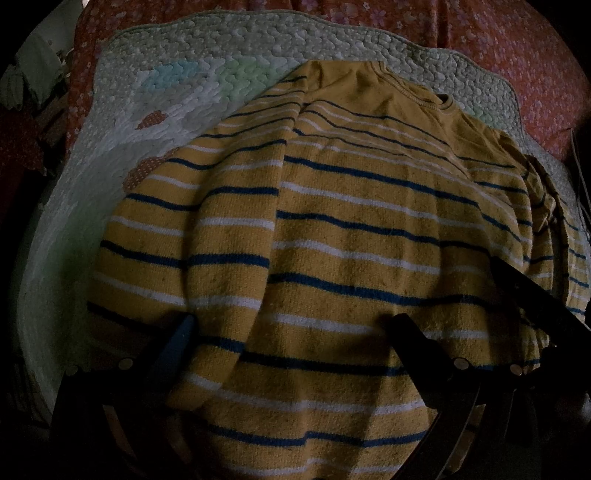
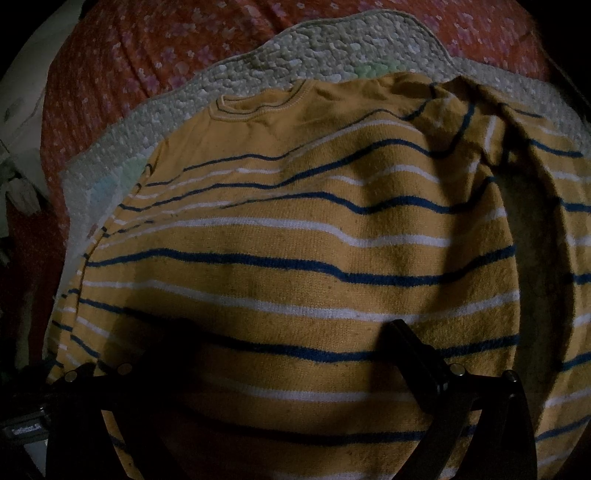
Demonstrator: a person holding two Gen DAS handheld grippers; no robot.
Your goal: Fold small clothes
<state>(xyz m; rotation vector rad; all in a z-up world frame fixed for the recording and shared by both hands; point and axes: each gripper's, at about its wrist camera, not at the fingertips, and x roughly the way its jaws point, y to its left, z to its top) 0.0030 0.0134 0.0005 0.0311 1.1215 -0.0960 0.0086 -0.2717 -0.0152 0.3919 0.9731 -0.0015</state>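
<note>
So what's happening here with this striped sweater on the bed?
A person holds two grippers, both open above a yellow striped sweater that lies spread on a quilted mat over a floral bedspread. The left gripper and right gripper grip nothing. One sleeve lies folded across the body.

a yellow sweater [image 2: 295, 236] with blue and white stripes is lying spread on a white quilt [image 2: 332, 55], collar pointing away. the quilt is resting on a red floral sheet [image 2: 147, 48]. the right gripper [image 2: 291, 332] is hovering over the hem, its 2 fingers [image 2: 417, 350] standing wide apart, nothing between them.
</note>
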